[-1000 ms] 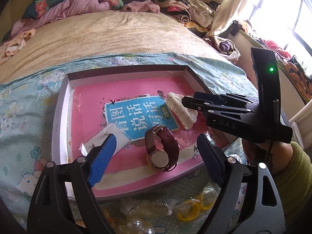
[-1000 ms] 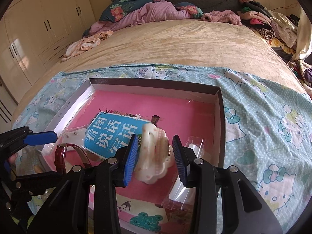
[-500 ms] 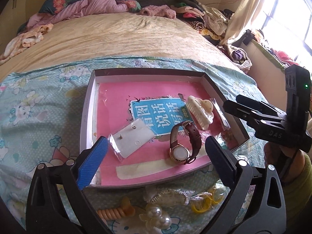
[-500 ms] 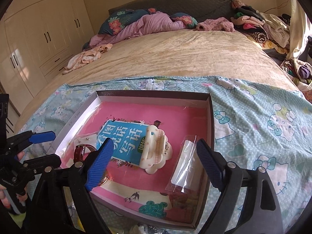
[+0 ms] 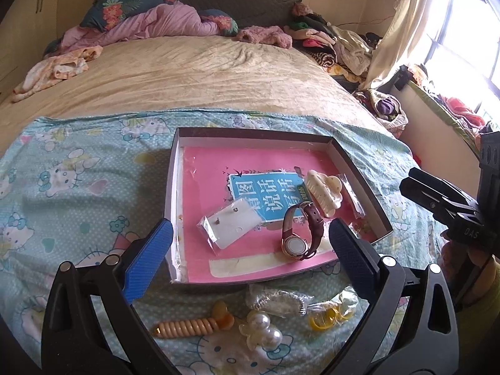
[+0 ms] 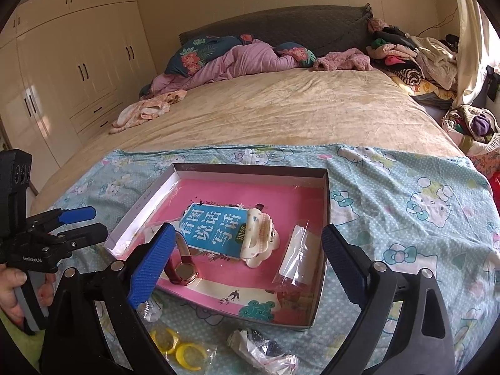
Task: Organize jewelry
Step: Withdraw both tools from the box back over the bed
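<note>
Cream scalloped hair claw [image 6: 261, 240] freshly released in shallow box [image 6: 250, 168]; both grippers' ribbed fingers [image 6: 150, 265] spread, empty.

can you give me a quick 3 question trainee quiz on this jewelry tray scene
1. True or false: the cream hair claw clip lies inside the box tray.
2. Which item is still outside the tray, on the sheet?
A. wristwatch
B. yellow rings in a bag
C. earring card
3. Fill in: the right hand-held gripper is ____ and holds nothing.

Key: 1 true; 2 B; 3 open
</note>
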`<action>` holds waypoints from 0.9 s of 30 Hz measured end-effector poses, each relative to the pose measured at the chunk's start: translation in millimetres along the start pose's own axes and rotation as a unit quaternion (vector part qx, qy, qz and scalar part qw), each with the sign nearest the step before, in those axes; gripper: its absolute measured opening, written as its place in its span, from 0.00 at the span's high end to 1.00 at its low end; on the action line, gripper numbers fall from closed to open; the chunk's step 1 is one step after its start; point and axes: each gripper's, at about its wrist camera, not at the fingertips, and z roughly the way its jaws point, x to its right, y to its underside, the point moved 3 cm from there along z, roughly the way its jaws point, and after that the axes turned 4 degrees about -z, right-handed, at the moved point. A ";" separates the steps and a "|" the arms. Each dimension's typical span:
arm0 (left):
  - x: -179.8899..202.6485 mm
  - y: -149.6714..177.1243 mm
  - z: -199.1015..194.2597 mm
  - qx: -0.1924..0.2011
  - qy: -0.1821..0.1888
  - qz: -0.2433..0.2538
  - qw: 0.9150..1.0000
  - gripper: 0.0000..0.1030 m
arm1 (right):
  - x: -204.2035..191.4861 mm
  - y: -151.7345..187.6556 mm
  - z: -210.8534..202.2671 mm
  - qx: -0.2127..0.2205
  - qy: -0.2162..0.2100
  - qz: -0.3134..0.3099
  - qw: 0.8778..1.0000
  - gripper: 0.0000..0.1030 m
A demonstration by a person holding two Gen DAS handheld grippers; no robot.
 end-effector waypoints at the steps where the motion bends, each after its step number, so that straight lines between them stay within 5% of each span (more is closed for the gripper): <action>1: -0.3 -0.2 -3.2 0.003 -0.001 -0.001 1.000 0.09 | -1.0 -0.4 -3.8 0.003 0.000 -0.001 1.000 0.09; 27: -17.8 23.2 -69.4 0.052 -0.013 -0.011 0.998 0.09 | -51.0 10.1 -88.2 0.043 -0.005 -0.049 0.998 0.07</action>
